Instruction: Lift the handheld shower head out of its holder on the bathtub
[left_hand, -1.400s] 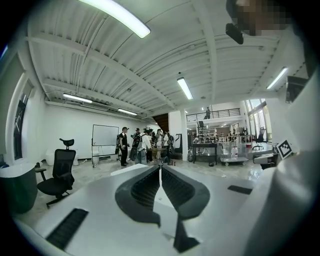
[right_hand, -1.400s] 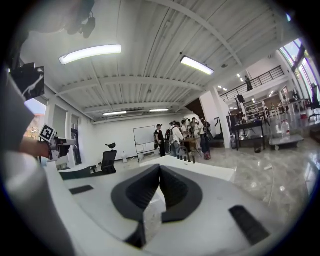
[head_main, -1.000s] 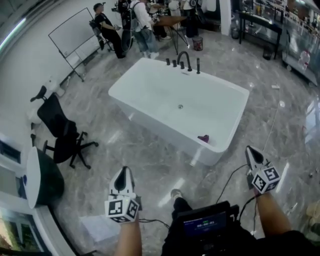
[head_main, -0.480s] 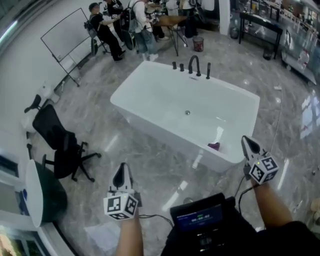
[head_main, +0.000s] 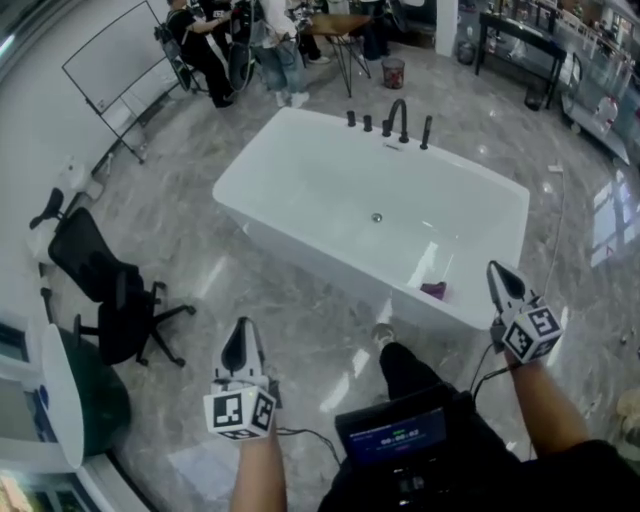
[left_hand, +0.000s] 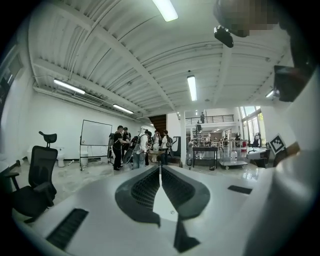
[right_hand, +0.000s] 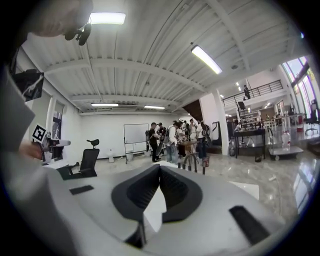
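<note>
Your left gripper (head_main: 238, 335) and right gripper (head_main: 497, 272) are both closed and empty, on the near side of the bathtub (head_main: 300, 245). The handheld shower head (head_main: 427, 131) stands in its holder on the bathtub's far rim.

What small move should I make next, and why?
Probably walk round the bathtub toward its far rim. What looks like the handheld shower head stands upright there, right of the faucet. The left gripper and right gripper, both shut and empty, are at the near side, seemingly too far off to reach it.
</note>
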